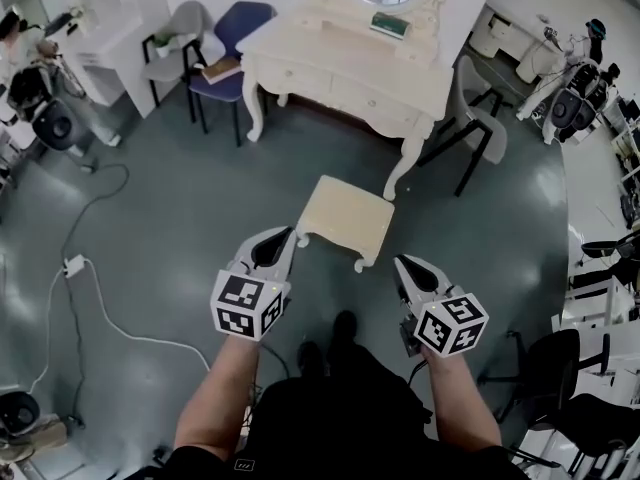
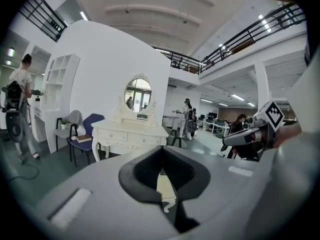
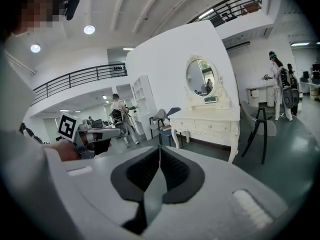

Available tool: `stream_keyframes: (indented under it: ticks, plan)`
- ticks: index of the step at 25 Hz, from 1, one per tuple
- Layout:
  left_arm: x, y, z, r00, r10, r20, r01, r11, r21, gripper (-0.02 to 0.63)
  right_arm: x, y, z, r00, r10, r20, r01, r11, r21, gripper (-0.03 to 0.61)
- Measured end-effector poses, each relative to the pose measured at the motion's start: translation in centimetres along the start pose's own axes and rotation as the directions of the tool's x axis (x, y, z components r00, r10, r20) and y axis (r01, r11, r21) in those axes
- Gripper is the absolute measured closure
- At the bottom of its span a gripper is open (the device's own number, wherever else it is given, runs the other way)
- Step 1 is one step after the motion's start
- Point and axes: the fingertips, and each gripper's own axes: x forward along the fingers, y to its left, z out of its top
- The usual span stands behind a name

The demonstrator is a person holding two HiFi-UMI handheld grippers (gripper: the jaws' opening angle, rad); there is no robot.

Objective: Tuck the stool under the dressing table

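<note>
Not tucked yet: stool (image 1: 345, 216) stands just ahead of and between both claws, short of the dressing table (image 1: 350, 73). Left claw (image 1: 288, 236) and right claw (image 1: 403, 264) closed, empty. Whole push remains.

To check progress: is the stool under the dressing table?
No, out: the stool stands wholly in front of the dressing table, not beneath it.
</note>
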Motion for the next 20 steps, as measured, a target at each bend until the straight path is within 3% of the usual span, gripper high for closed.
stream_keyframes:
  ticks: [10,20]
  plan:
    - [5.2,3.2,-0.4,0.998,0.029,-0.053,-0.030,0.999,-0.010,0.595,5.9,-4.0,1.2,0.999,0.039,-0.012,-0.038,0.998,0.043,0.567]
    - [16.6,4.8,0.7,0.990,0.016,-0.142,-0.020,1.000,-0.024,0.595,12.6,-13.0,3.8,0.997,0.068,-0.035,-0.064,0.994,0.092,0.554]
